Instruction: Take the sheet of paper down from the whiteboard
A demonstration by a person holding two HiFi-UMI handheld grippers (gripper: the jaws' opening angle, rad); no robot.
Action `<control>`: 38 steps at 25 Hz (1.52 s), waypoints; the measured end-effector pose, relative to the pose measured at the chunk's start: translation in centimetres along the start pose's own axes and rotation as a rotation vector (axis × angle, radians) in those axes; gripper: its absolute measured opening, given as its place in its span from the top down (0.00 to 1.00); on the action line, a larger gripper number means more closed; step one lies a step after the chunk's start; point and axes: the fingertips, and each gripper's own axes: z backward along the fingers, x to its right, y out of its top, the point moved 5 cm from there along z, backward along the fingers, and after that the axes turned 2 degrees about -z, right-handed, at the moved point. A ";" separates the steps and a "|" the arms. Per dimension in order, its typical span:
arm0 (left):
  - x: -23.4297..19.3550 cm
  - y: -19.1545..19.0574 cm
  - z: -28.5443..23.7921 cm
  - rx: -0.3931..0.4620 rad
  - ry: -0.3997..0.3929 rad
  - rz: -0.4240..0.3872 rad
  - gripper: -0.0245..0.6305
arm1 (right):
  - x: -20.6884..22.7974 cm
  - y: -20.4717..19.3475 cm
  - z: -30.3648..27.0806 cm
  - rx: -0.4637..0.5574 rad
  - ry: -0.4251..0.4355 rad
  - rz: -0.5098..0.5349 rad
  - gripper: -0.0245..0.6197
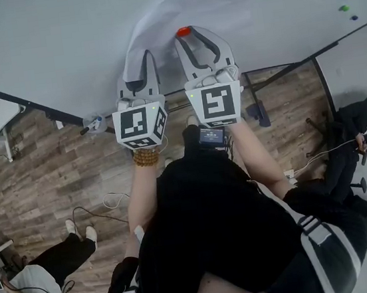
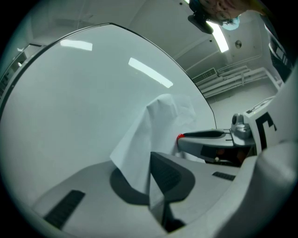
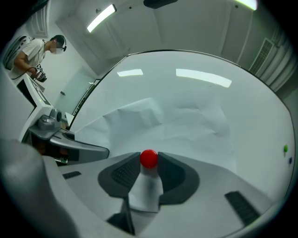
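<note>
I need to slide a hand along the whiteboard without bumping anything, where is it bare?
Bare whiteboard lies left of the sheet of paper, and again between it and the green magnet. It is crowded around the red magnet, gripped by the right gripper, with the left gripper pinching the sheet close beside.
</note>
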 end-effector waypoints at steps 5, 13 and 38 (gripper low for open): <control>-0.1 -0.1 0.0 -0.004 -0.002 0.002 0.95 | 0.0 -0.1 0.0 0.001 -0.002 -0.002 0.79; 0.1 0.0 0.0 -0.006 -0.002 0.005 0.95 | -0.3 0.2 0.7 0.012 0.004 -0.005 0.79; -0.4 -0.3 0.1 0.007 -0.028 0.054 0.95 | -1.0 1.7 3.6 0.029 -0.004 0.020 0.79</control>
